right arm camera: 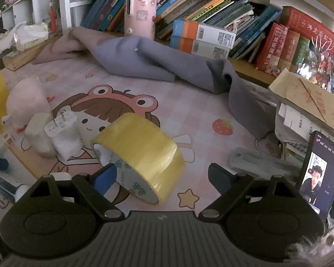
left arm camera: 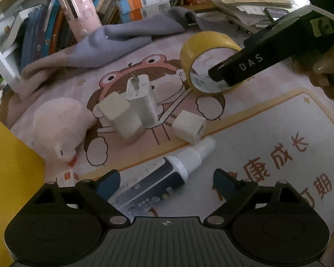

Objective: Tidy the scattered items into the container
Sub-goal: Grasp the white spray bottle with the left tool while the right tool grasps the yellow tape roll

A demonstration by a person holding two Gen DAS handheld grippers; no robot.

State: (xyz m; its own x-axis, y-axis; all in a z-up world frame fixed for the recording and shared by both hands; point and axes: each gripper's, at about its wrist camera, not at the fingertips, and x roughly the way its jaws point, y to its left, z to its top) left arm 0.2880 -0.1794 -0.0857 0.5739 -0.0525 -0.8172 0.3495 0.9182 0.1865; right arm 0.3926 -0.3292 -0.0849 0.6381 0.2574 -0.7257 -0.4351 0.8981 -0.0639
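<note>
Right wrist: tape roll [right arm camera: 140, 153] between pads [right arm camera: 105, 178].

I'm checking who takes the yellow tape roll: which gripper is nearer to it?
Right. The right gripper straddles the yellow tape roll, one finger at its core. The left gripper sits farther back, over the spray bottle.
</note>
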